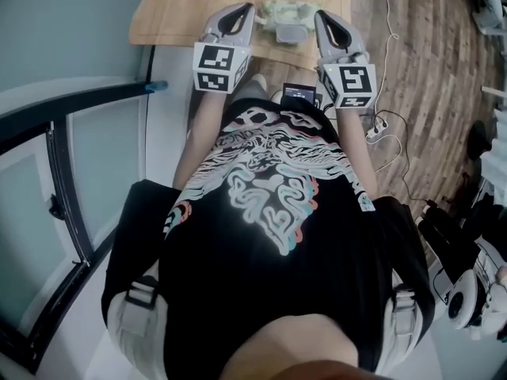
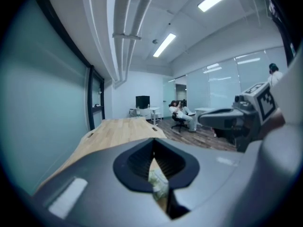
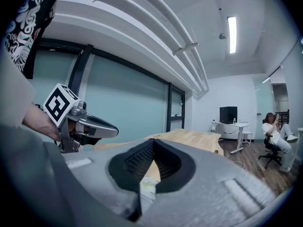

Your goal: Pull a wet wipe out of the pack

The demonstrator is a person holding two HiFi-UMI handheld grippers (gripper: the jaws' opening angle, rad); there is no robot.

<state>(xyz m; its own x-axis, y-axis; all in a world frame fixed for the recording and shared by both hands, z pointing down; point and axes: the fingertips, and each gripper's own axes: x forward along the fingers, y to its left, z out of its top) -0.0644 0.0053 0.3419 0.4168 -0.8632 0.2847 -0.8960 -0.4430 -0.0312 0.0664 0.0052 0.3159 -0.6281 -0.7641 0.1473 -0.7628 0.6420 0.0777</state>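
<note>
A pale green wet wipe pack [image 1: 285,18] with a whitish lid lies near the front edge of the wooden table [image 1: 182,10]. My left gripper [image 1: 242,13] hovers just left of the pack and my right gripper [image 1: 323,16] just right of it, both over the table edge. Both pairs of jaws are shut with nothing between them. In the left gripper view the closed jaws [image 2: 153,144] fill the lower picture, and a sliver of the pack [image 2: 158,183] shows below them. The right gripper view shows its shut jaws [image 3: 153,144] and a strip of the pack [image 3: 147,189].
A glass partition with a black rail [image 1: 71,109] stands to the left. Cables and a power strip [image 1: 379,129] lie on the wood floor at the right. Far off, a person sits in an office chair [image 2: 180,115] near a desk with a monitor [image 2: 143,102].
</note>
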